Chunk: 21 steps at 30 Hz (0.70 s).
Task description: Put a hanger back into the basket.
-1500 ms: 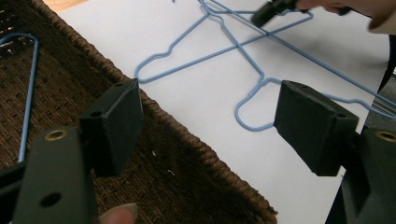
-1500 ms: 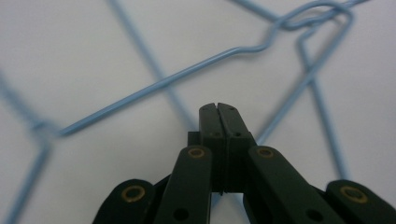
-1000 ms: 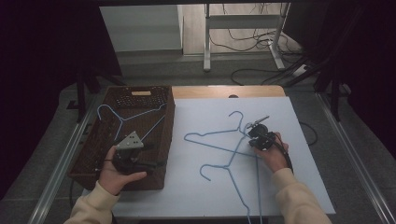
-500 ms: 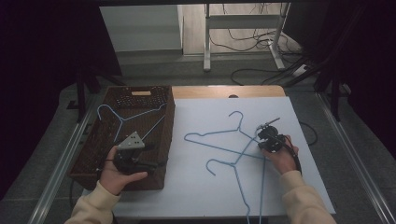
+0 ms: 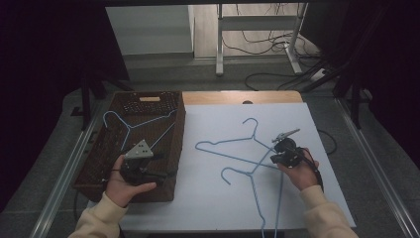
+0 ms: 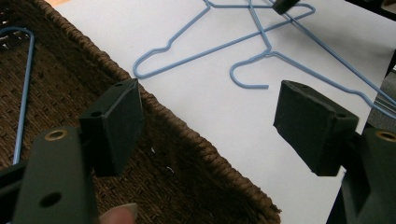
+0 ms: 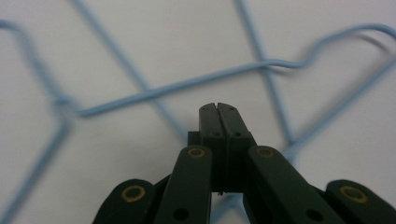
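The white table top carries everything here, and the brown wicker basket standing on its left part serves as the landmark. Inside the basket one blue wire hanger lies across the weave, its hook toward the basket's far left corner. To the right of the basket, out on the bare white surface, two more blue hangers lie crossed over each other: the farther hanger with its hook pointing away from the person, and the nearer hanger, whose hook curls toward the basket and whose long wires run down toward the table's near edge. The left gripper is held over the basket's near right rim, next to the hanger inside; its jaws stand wide apart with nothing between the pads, and in the left gripper view the rim and the white surface show through the gap. The right gripper is well to the right of the basket, over the spot where the two loose hangers cross; its jaws are pressed fully together, and no wire is caught between them.
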Available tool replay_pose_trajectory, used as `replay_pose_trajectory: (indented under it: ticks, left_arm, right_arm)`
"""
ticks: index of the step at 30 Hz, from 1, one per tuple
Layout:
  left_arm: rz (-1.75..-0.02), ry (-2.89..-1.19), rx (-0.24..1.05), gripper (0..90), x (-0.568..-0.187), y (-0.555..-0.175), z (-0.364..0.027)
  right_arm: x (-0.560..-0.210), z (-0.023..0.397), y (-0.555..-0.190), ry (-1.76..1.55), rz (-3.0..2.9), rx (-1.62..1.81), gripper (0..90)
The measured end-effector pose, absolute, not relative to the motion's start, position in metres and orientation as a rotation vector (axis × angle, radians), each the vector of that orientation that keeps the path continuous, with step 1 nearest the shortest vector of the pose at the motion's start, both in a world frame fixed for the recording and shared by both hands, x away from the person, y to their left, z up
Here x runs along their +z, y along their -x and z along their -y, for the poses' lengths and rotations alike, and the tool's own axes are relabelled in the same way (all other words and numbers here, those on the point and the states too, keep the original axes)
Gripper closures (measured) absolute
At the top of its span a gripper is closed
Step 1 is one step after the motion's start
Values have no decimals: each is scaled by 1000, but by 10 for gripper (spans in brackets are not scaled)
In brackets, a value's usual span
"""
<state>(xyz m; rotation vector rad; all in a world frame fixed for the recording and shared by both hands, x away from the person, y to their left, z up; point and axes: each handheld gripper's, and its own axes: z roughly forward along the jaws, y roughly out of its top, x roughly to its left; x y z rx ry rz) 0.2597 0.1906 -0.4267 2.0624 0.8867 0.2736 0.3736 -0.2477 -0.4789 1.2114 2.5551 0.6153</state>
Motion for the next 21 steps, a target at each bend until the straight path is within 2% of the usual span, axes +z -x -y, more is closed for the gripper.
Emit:
replay_pose_trajectory:
  ticks: [8,14,21]
  left_arm:
    - [-878,-2063,277,236,-425,-259,-189]
    - [-875,-2065,278,236,-425,-258,-188]
    - [-876,-2065,277,236,-426,-259,-189]
  right_arm:
    - [-487,213,-348,-968,-2735,634,898]
    - [-498,192,-347,-884,-2796,596,898]
    - [-501,189,-346,-903,-2794,616,898]
